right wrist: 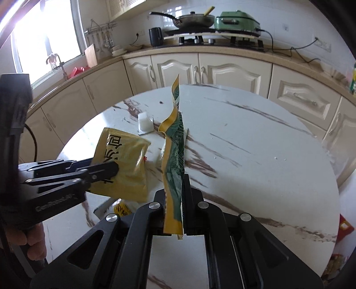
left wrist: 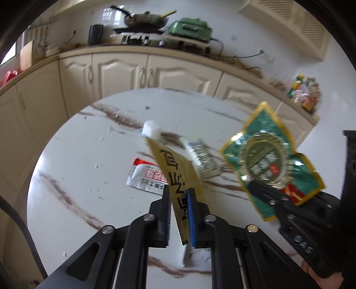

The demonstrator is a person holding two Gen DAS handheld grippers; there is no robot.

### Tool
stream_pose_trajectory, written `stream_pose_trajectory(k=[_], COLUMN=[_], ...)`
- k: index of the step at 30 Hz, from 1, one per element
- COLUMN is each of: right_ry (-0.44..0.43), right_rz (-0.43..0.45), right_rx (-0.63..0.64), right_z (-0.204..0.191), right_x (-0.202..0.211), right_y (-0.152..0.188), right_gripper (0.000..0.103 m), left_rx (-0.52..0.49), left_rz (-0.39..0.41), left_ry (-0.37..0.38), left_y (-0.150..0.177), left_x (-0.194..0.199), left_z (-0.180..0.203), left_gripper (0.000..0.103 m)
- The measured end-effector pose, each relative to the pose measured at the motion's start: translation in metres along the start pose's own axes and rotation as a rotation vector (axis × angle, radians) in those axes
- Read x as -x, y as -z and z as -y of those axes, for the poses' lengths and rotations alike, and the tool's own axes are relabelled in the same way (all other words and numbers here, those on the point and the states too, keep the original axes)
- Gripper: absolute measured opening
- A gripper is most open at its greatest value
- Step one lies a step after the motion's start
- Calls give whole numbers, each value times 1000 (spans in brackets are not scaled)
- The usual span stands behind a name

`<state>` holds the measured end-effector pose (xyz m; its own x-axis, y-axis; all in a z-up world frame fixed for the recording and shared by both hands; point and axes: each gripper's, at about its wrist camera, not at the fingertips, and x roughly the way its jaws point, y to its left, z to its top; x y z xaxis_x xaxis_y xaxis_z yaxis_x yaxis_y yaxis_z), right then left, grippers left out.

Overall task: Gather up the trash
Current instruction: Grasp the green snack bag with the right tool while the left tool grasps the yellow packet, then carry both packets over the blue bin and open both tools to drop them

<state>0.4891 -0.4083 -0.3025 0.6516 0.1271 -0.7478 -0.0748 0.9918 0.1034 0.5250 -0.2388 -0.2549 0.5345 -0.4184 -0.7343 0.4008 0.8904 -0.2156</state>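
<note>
- The left tool (left wrist: 179, 213) is clamped on a yellow packet (left wrist: 175, 177); the right tool (right wrist: 174, 206) is clamped on a green wrapper (right wrist: 175, 155), both lifted off the bench (right wrist: 255, 155).
- Step: pickup done; next probably carrying both to a bin, none visible.
- Only the left view shows the red-and-white sachet (left wrist: 146, 175) lying further left.

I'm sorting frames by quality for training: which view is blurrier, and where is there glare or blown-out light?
Left wrist view: motion blur smears the stove pan, the cabinets and the green wrapper; the yellow packet in the left tongs stays readable. Right wrist view: sharper overall, but the window is blown out white. Both views bend straight edges toward the dark fisheye rim.
</note>
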Motion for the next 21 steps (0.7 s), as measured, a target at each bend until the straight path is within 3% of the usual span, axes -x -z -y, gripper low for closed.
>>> stream_pose_trajectory(k=[12,21], right_ry=[5,3], right_rz=[53,87], right_rx=[29,81], right_z=[-37,-80], right_x=[30,52], right_y=[-12,-27], right_gripper=[6,6], left_rx=[-15,23], left_rz=[99,198], left_ry=[106,118], left_y=[20,25], left_x=[51,138], left_z=[-14,-62], left_gripper=[2,2])
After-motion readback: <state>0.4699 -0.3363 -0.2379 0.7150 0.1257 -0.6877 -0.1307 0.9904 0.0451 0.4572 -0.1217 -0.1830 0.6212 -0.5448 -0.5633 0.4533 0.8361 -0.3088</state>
